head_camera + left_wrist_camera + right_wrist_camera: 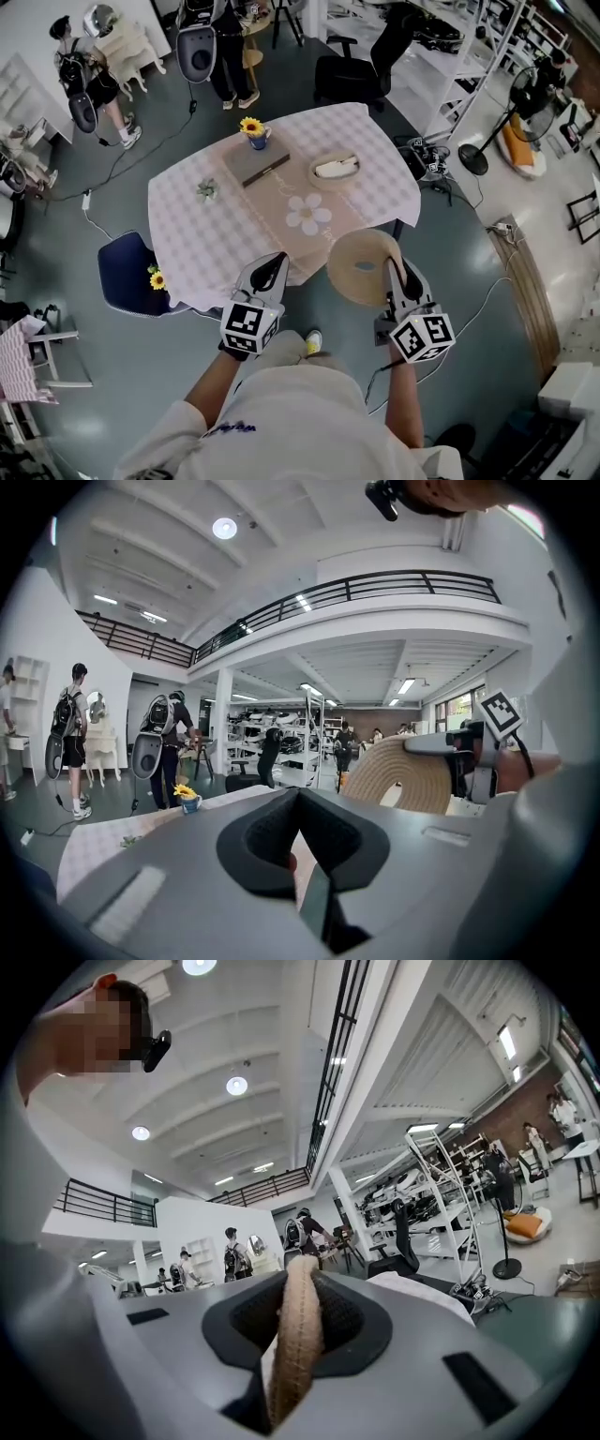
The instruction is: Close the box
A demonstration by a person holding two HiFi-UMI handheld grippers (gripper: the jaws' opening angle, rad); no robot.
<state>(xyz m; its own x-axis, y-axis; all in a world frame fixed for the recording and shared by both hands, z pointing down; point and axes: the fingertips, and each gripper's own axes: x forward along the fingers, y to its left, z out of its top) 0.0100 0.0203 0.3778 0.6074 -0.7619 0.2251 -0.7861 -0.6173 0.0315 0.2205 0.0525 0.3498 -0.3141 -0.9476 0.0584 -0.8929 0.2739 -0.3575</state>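
The right gripper (398, 272) pinches the rim of the round woven lid (361, 267), probably to carry it to the open box (335, 169) at twelve o'clock on the table (216, 234), while the left gripper (272, 272), at the lid's nine o'clock, stands slightly parted and empty.

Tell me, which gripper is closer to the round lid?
Right. The right gripper is clamped on the near rim of the lid. The left gripper is off to the lid's left, holds nothing and does not touch it.
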